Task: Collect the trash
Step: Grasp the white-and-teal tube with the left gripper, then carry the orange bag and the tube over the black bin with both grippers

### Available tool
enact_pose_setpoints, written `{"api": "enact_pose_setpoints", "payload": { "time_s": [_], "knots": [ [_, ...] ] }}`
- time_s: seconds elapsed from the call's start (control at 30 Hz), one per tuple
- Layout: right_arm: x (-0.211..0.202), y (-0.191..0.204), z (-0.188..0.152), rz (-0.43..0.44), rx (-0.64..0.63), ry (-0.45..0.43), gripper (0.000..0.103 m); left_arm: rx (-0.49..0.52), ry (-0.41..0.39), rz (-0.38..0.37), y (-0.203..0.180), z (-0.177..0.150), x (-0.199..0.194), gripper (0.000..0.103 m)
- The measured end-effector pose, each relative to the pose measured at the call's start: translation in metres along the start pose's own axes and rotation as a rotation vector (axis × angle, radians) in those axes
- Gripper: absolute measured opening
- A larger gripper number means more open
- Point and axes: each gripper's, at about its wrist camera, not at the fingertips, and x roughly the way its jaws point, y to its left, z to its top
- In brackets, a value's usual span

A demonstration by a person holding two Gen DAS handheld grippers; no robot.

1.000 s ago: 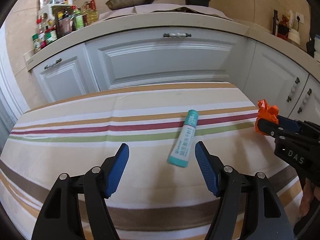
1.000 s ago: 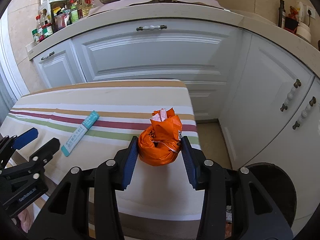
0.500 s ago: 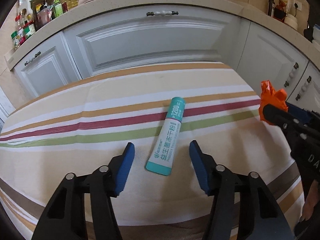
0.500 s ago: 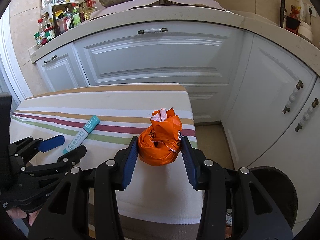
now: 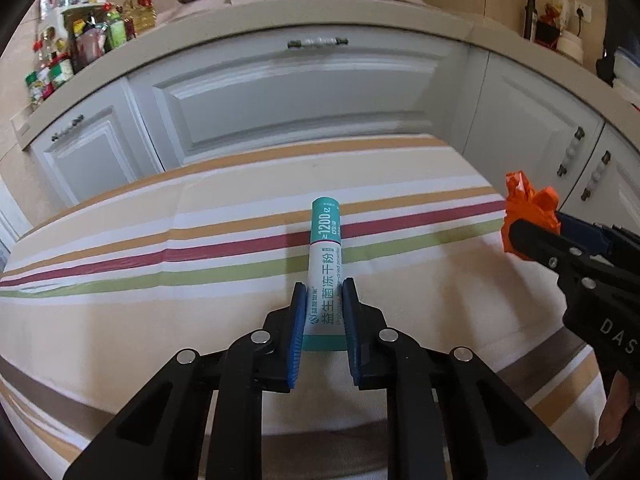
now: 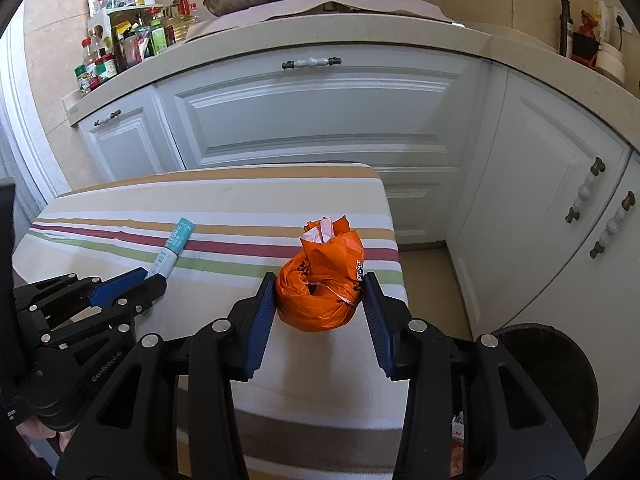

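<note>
The left gripper [image 5: 323,330] has its jaws clamped on the near end of a teal-and-white probiotic powder tube [image 5: 325,268]. The tube lies flat on the striped cloth of the bench [image 5: 160,320], and its long axis runs straight out ahead of the jaws, in line with the fingers, so the capped teal end points away toward the white cabinets [image 5: 296,96]. Only the tail of the tube sits between the blue pads [image 5: 295,332]; most of its length sticks out forward, unsupported.

To the right, the right gripper [image 6: 320,312] holds a knotted orange plastic bag [image 6: 320,284], which bulges between its jaws near the bench's right edge. The pads press both flanks of the bag, so I judge it grasped, though the soft plastic makes it hard to say how firmly. A dark round bin [image 6: 552,380] stands on the floor below and to the right of those jaws, much nearer the right gripper than the left.

My guess is both pieces are ready to lift. The tube, held by its end, may droop or swing as it rises.
</note>
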Motion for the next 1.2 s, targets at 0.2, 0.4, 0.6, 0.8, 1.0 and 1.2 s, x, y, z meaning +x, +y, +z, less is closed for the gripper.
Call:
{"api": "enact_pose_setpoints", "payload": {
  "time_s": [0.2, 0.4, 0.6, 0.8, 1.0, 1.2],
  "knots": [
    [-0.021, 0.006, -0.011, 0.009, 0.002, -0.014, 0.042, -0.02, -0.055, 0.015, -0.001, -0.012, -0.03, 0.019],
    [-0.047, 0.006, -0.026, 0.005, 0.01, -0.031, 0.042, -0.056, -0.094, 0.027, 0.002, -0.027, -0.062, 0.019],
    [-0.076, 0.003, -0.039, -0.01, 0.023, -0.058, 0.042, -0.073, -0.121, 0.021, -0.002, -0.038, -0.087, 0.019],
    [-0.104, -0.004, -0.053, -0.035, 0.041, -0.084, 0.042, -0.071, -0.152, 0.008, -0.012, -0.048, -0.111, 0.019],
    [-0.132, -0.017, -0.069, -0.069, 0.063, -0.106, 0.042, -0.057, -0.168, -0.021, -0.029, -0.057, -0.127, 0.019],
    [-0.156, -0.037, -0.086, -0.114, 0.094, -0.127, 0.042, -0.024, -0.198, -0.061, -0.052, -0.062, -0.143, 0.019]
  ]
}}
